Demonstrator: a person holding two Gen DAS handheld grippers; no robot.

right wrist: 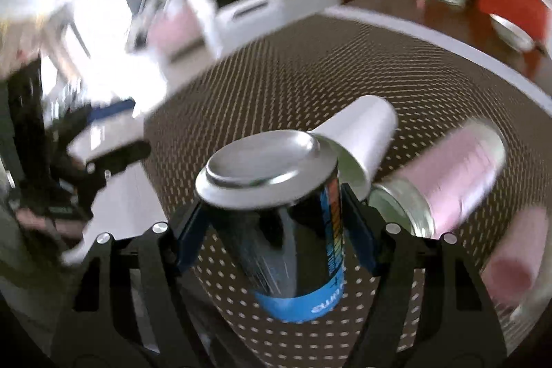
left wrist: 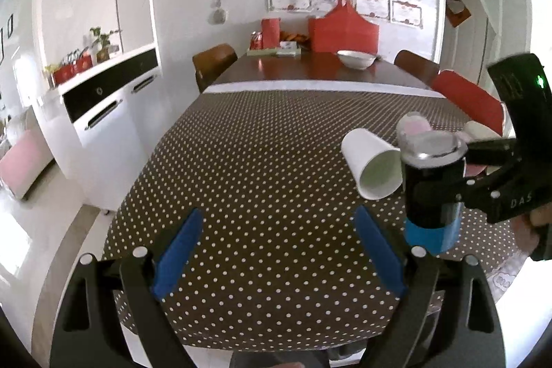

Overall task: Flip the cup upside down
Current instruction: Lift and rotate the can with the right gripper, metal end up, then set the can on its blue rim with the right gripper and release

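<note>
My right gripper (right wrist: 276,230) is shut on a black and blue metal cup (right wrist: 293,230) and holds it above the dotted tablecloth (right wrist: 310,75), with its metal base up. The same cup (left wrist: 431,192) and the right gripper (left wrist: 459,181) show at the right of the left wrist view. A white paper cup (left wrist: 371,166) lies on its side just behind it, mouth toward me; it also shows in the right wrist view (right wrist: 362,133). My left gripper (left wrist: 276,250) is open and empty, over the near part of the cloth.
A pink cup (right wrist: 455,171) lies on its side at the right, another pink one (right wrist: 514,268) nearer. Farther along the table (left wrist: 310,71) stand a white bowl (left wrist: 357,58) and red bags (left wrist: 343,30). A white cabinet (left wrist: 103,112) is at left.
</note>
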